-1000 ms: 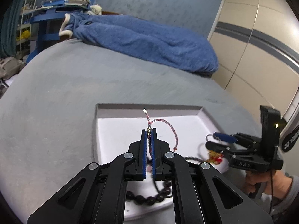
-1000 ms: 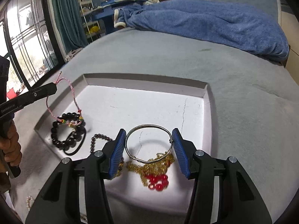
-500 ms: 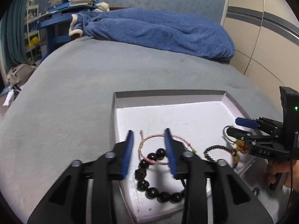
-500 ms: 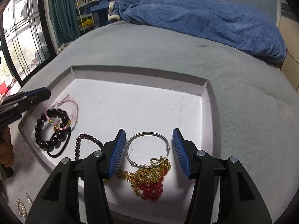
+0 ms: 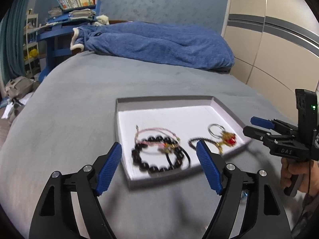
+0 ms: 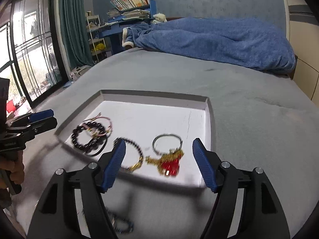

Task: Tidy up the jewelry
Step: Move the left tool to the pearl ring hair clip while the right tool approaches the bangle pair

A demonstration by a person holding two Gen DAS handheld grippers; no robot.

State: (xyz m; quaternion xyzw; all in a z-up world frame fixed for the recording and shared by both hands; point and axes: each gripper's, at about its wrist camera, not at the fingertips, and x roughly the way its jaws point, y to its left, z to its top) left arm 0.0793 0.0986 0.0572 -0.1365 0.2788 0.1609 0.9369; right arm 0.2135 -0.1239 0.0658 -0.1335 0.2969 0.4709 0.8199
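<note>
Spreading wide now, both tongs are opening with nothing gripped: the left tongs and the right tongs hang over the near edge of the white tray on the grey bed. Inside the tray lie the dark bead bracelet with a pink cord bracelet across it, then a silver bangle touching the gold-and-red chain. Farther back, a blue blanket.

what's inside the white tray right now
In the white tray: a dark bead bracelet overlapped by a pink cord bracelet, a small-bead strand, a silver bangle and a gold chain with red beads. What lies beneath the overlaps is hidden.
</note>
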